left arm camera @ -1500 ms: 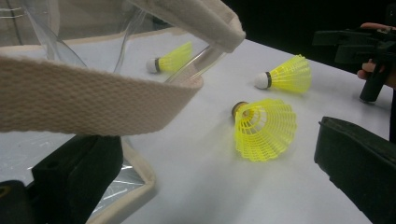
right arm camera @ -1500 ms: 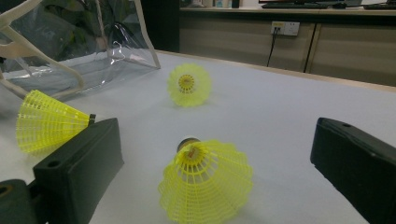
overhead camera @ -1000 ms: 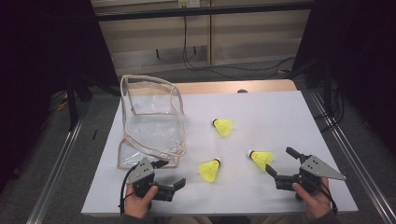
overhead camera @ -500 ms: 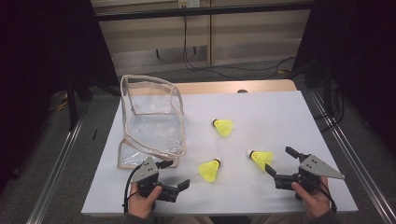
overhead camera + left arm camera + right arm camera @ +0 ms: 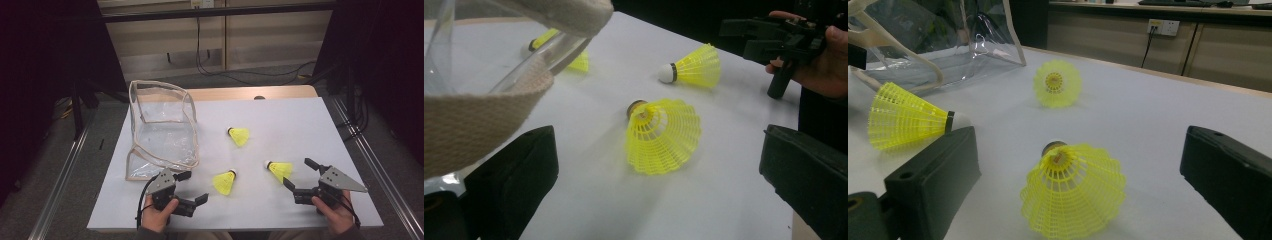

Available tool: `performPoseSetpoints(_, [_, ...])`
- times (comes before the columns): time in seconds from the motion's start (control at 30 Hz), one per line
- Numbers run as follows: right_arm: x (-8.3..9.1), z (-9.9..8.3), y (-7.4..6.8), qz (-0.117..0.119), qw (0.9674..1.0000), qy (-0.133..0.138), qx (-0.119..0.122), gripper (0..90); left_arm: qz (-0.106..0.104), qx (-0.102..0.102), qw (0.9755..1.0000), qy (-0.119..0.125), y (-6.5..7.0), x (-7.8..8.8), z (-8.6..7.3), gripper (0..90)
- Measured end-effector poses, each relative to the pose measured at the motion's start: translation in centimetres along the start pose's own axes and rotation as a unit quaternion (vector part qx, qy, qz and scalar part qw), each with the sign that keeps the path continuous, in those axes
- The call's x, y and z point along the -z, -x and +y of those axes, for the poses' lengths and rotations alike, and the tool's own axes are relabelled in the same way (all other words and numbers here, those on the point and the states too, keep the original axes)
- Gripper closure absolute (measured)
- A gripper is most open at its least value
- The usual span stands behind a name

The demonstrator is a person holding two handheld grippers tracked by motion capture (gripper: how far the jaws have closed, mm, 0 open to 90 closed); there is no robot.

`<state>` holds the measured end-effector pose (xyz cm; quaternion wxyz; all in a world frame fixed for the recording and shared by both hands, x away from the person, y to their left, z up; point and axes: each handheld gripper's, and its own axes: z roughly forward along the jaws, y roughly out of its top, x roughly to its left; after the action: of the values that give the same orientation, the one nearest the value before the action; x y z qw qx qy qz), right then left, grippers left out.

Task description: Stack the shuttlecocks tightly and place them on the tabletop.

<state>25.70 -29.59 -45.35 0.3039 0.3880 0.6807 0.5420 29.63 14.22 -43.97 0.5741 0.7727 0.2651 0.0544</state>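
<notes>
Facing unmarked yellow shuttlecocks [image 5: 225, 182], left hand-held gripper [image 5: 192, 188] gaping, clear bag [image 5: 162, 130] beside

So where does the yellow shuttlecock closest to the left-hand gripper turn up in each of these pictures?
High view: the shuttlecock lies low in the middle, just right of the left gripper.
Left gripper view: in the centre, between the open jaws.
Right gripper view: at the left edge, above the left-hand jaw.
Shared landmark: the clear bag, left of the shuttlecock in the high view and at upper left in both gripper views.
</notes>
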Motion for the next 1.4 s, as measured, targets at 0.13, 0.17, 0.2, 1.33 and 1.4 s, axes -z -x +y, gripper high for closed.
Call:
performPoseSetpoints(0.13, [-0.2, 0.1, 0.1, 0.000, 1.0000, -0.001, -0.002, 1.7, -0.005, 0.000, 1.0000, 0.003, 0.6, 0.0, 0.1, 2.9])
performPoseSetpoints(0.17, [-0.3, 0.1, 0.0, 0.003, 1.0000, 0.002, -0.003, 1.8, -0.007, -0.001, 1.0000, 0.000, 0.7, -0.1, 0.1, 2.8])
performPoseSetpoints(0.2, [-0.4, 0.2, -0.1, 0.006, 1.0000, 0.001, 0.000, 1.8, -0.013, -0.003, 0.9999, -0.005, 1.0, -0.2, 0.0, 2.8])
performPoseSetpoints(1.33, [-0.7, 0.4, 0.6, -0.008, 1.0000, 0.000, -0.001, 2.1, -0.024, -0.002, 0.9988, -0.042, 2.8, -4.0, 0.7, 3.0])
performPoseSetpoints(1.4, [-0.8, 0.3, 0.6, -0.007, 1.0000, -0.004, 0.002, 2.1, -0.022, -0.006, 0.9985, -0.049, 2.7, -4.1, 0.8, 3.0])
